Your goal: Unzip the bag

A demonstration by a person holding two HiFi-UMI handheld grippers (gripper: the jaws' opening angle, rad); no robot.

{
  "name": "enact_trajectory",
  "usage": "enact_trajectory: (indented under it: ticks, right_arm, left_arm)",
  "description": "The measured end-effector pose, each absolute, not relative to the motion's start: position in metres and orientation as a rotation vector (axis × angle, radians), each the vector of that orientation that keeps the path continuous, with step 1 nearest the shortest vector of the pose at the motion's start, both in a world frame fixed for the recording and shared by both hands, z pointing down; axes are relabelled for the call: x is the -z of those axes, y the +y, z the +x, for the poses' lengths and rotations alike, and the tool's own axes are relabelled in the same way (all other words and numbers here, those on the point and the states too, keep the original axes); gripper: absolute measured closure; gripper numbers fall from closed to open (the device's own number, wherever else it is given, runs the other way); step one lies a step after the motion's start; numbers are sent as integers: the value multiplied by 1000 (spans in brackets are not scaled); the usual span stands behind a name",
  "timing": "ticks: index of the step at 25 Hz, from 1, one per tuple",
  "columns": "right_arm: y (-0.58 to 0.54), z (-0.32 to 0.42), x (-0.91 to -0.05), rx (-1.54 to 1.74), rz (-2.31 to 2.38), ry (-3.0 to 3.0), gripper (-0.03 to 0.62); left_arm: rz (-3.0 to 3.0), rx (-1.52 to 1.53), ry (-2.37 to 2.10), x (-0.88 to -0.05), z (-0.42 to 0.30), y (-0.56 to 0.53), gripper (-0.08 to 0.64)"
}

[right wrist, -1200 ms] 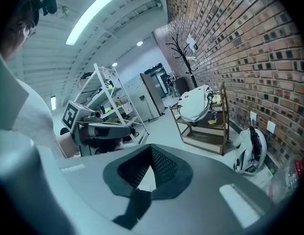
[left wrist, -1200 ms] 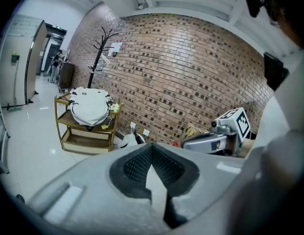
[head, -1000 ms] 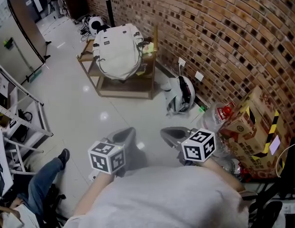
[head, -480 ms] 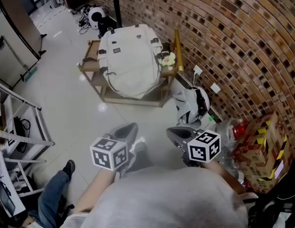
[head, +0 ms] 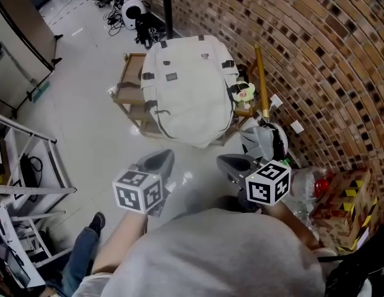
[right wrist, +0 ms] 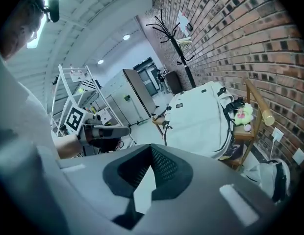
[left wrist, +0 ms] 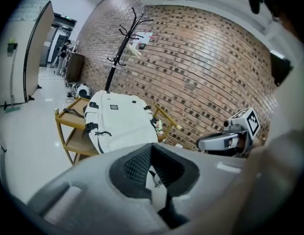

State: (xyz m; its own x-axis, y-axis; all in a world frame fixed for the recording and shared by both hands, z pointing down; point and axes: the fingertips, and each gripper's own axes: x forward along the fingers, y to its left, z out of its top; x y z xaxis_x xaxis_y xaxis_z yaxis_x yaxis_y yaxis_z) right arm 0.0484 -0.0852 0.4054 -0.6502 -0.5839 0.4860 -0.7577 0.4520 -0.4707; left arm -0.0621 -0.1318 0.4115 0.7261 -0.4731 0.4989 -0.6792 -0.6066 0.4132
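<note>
Now, the bag (head: 189, 91) lies on the wooden surface (head: 127, 88) by the brick wall (head: 316, 54), up at twelve o'clock from both grippers and well apart, its long axis running twelve-to-six. Left gripper (head: 156, 161) and right gripper (head: 232, 164) hang close to the body, jaws pressed together on nothing. Right looks marginally nearer, I'd say.
</note>
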Motion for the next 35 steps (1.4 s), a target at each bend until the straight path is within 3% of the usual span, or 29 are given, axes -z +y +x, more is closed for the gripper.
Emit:
enact_trajectory:
  ticks: [11, 28, 35]
  right_arm:
    - [-159, 66, -425, -1045, 1056, -2453, 592]
    - [-242, 82, -449, -1080, 890, -2396, 592]
    - [-249, 81, -455, -1088, 862, -2373, 592]
  left_arm:
    - [2280, -517, -924, -445, -46, -199, 558]
    - [2046, -682, -982, -555, -45, -272, 420]
    - [1980, -706, -974, -585, -51, -280, 414]
